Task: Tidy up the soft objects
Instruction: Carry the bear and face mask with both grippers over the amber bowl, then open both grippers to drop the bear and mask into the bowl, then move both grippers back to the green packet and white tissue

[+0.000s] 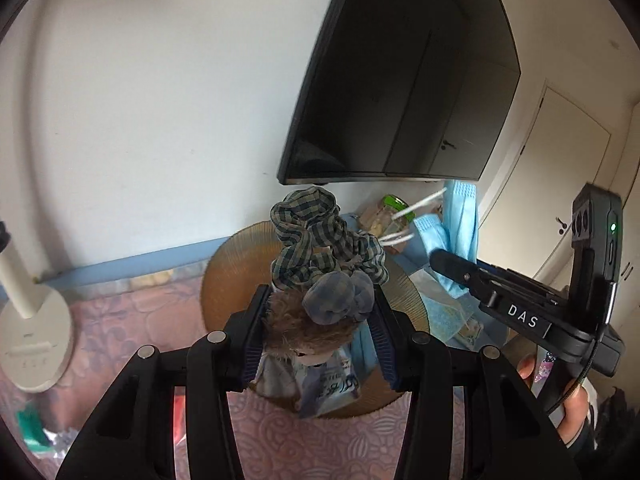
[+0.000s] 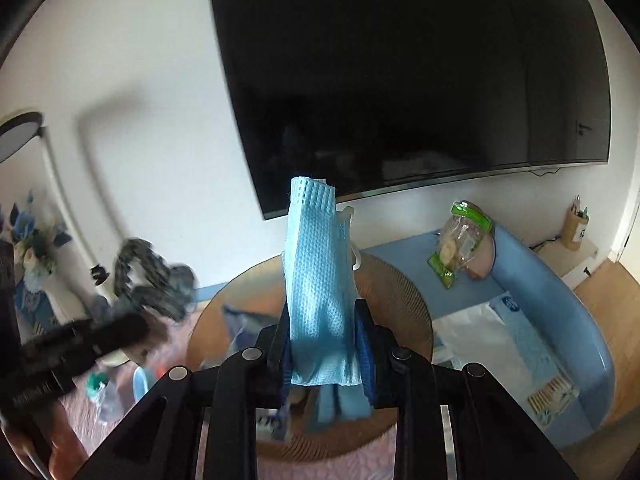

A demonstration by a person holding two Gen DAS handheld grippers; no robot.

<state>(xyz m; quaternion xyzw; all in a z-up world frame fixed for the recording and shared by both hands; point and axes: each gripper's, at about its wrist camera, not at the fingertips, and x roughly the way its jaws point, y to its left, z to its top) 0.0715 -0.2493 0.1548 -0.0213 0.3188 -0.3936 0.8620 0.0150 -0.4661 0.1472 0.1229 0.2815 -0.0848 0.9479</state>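
The left gripper (image 1: 318, 332) is clamping a soft doll with brown fuzzy hair and a green-and-navy checked cloth body (image 1: 320, 276), holding it raised above the round ribbed amber tray (image 1: 236, 268). The right gripper (image 2: 322, 350) is pinching a folded light-blue pleated face mask (image 2: 318, 280) upright, also above the tray, near its right side. The doll's face is being hidden by the left gripper's fingers, and in the right wrist view the doll is showing only as a motion-blurred smear. Printed packets lying on the tray are mostly being covered by both grippers. A large black wall-mounted television (image 2: 420, 72) is hanging close behind, while pink patterned tablecloth (image 1: 132, 320) is lying bare to the left.
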